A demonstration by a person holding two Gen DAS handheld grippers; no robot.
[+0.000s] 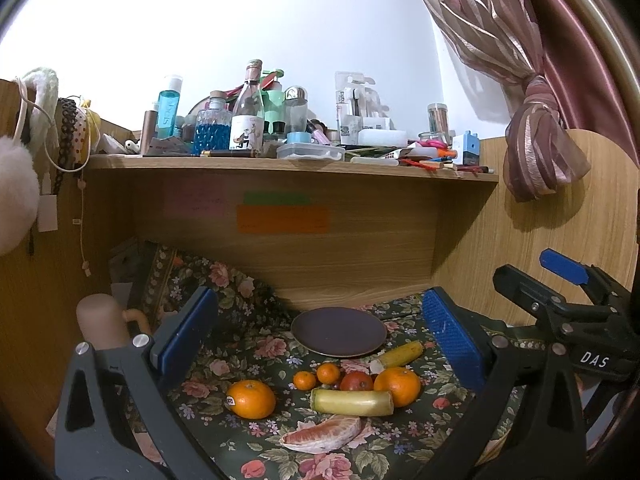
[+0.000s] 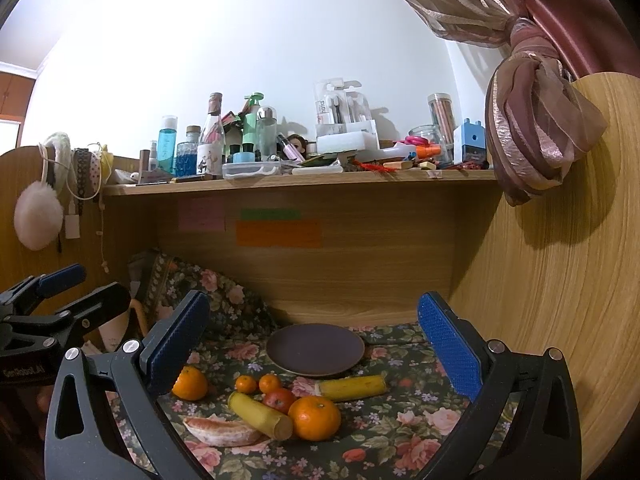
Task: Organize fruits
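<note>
Fruits lie on a floral cloth in front of an empty dark round plate (image 1: 338,331) (image 2: 315,349). There are two large oranges (image 1: 252,398) (image 1: 397,385) (image 2: 314,417) (image 2: 190,384), two small tangerines (image 1: 305,380) (image 1: 328,373), a red fruit (image 1: 356,381) (image 2: 280,399), two cut banana pieces (image 1: 352,402) (image 1: 401,353) (image 2: 260,415) (image 2: 352,386) and a peeled pomelo wedge (image 1: 322,434) (image 2: 222,432). My left gripper (image 1: 320,336) is open and empty above the fruits. My right gripper (image 2: 316,340) is open and empty too; it also shows at the right of the left wrist view (image 1: 568,312).
A wooden back panel (image 1: 320,240) with sticky notes rises behind the plate. A crowded shelf (image 1: 280,162) of bottles and boxes runs above. A wooden side panel (image 2: 560,280) and a tied curtain (image 2: 532,128) stand on the right. Folded floral cloth (image 1: 208,280) lies at the back left.
</note>
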